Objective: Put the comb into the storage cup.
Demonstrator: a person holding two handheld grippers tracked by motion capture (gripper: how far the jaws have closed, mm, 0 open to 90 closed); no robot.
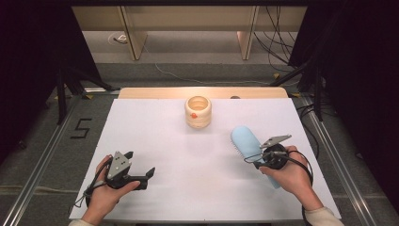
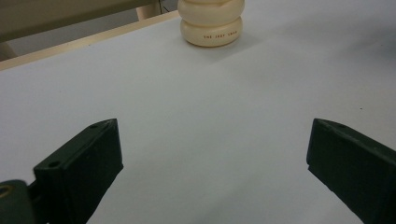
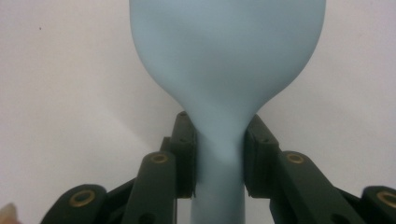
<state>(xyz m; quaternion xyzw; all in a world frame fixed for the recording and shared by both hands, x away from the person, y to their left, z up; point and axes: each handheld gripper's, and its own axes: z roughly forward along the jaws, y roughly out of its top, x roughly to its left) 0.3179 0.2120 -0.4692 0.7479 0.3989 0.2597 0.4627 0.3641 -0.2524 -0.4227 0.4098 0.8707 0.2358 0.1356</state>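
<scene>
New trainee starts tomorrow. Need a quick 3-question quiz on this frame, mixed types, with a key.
1. True or false: the right gripper is shut on the neck of the light blue brush.
2. The left gripper is: A) open over bare white table; B) clamped on the cream holder; C) holding the brush.
3. Fill in: in the high view, the cream holder stands near the table's ____ edge, its opening facing up.

Key:
1. True; the jaws press the neck from both sides in the right gripper view.
2. A.
3. Far.
</scene>
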